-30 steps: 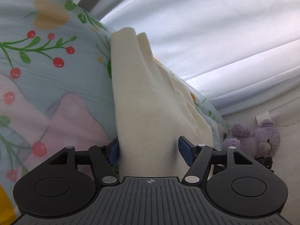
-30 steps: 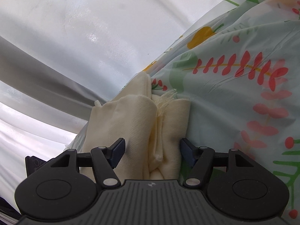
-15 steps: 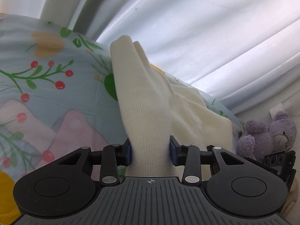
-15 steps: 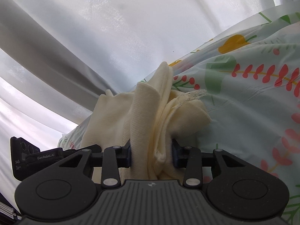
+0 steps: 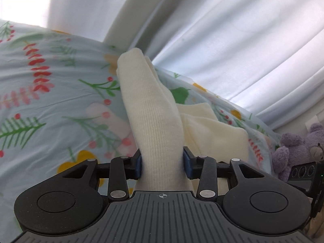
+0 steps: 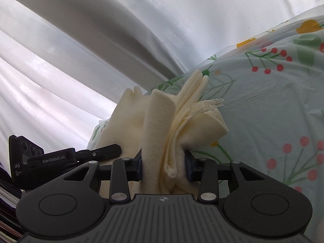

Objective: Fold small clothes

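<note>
Floral bedsheet (image 5: 50, 101) carries the cream knit garment (image 5: 158, 125) near its curtain-side edge. Left gripper (image 5: 163, 163) and right gripper (image 6: 163, 164) each clamp bunched knit, raised. Folding judged partial; laying flat remains.

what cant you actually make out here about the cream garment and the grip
- Left wrist view: the left tool is shut on the cream garment; the tool's own body hides the cloth's lower end.
- Right wrist view: the right tool bunches the layers, so what type of garment it is stays unclear.
- Purple teddy: cut off by the frame edge.
</note>
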Tool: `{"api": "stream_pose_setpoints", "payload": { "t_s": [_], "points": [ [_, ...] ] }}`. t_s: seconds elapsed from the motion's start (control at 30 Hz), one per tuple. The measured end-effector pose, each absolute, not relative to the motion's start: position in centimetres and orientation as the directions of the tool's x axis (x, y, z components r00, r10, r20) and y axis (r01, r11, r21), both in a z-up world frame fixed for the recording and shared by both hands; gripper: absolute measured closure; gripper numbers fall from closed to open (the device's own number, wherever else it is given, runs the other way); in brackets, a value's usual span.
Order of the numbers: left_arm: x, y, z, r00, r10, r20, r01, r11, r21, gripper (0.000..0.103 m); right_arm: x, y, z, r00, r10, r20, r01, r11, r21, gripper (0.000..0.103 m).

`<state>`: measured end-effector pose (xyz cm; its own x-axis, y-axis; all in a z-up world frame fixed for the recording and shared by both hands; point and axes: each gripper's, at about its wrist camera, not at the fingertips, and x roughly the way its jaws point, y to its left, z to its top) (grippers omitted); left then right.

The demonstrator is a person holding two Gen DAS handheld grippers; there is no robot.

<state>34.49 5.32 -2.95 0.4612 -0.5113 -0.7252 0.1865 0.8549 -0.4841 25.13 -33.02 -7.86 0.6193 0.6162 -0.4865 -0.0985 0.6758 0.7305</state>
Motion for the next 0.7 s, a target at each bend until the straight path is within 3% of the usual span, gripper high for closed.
{"api": "stream_pose_setpoints", "payload": {
  "t_s": [0.17,0.27,0.37,0.5,0.6,0.63,0.67,0.7],
  "points": [
    [32.7,9.1,-4.0,0.494,-0.397,-0.774,0.095,0.909,-0.406,0.053,24.5,-30.7,-8.4,0.566,0.539,-0.623,-0.02,0.765,0.643,0.048],
    [31.4,11.1,-3.2,0.536,-0.374,-0.756,0.083,0.915,-0.394,0.045,22.8,-31.3,-7.3,0.601,0.432,-0.673,0.026,0.83,0.557,0.048],
    [30.6,11.3,-2.6,0.572,-0.338,-0.748,0.08,0.93,-0.359,0.038,21.0,-31.8,-5.1,0.683,0.309,-0.662,0.034,0.892,0.451,0.048],
    [30.5,10.3,-3.3,0.55,-0.355,-0.756,0.089,0.925,-0.37,0.037,21.1,-30.4,-4.5,0.671,0.333,-0.662,-0.014,0.899,0.438,0.048],
    [29.9,9.2,-3.9,0.528,-0.375,-0.762,0.121,0.921,-0.37,0.037,22.1,-28.1,-5.8,0.639,0.311,-0.703,-0.02,0.921,0.39,0.052],
    [29.7,8.9,-4.0,0.527,-0.37,-0.765,0.133,0.925,-0.356,0.037,22.1,-27.8,-5.9,0.644,0.304,-0.702,-0.022,0.925,0.38,0.064],
    [29.5,8.5,-4.1,0.528,-0.361,-0.769,0.143,0.93,-0.338,0.037,22.2,-27.4,-6.0,0.653,0.299,-0.696,-0.031,0.929,0.369,0.082],
    [29.3,8.2,-4.1,0.533,-0.353,-0.769,0.153,0.934,-0.322,0.037,22.1,-27.2,-5.8,0.665,0.29,-0.689,-0.039,0.934,0.355,0.087]
  ]
}}
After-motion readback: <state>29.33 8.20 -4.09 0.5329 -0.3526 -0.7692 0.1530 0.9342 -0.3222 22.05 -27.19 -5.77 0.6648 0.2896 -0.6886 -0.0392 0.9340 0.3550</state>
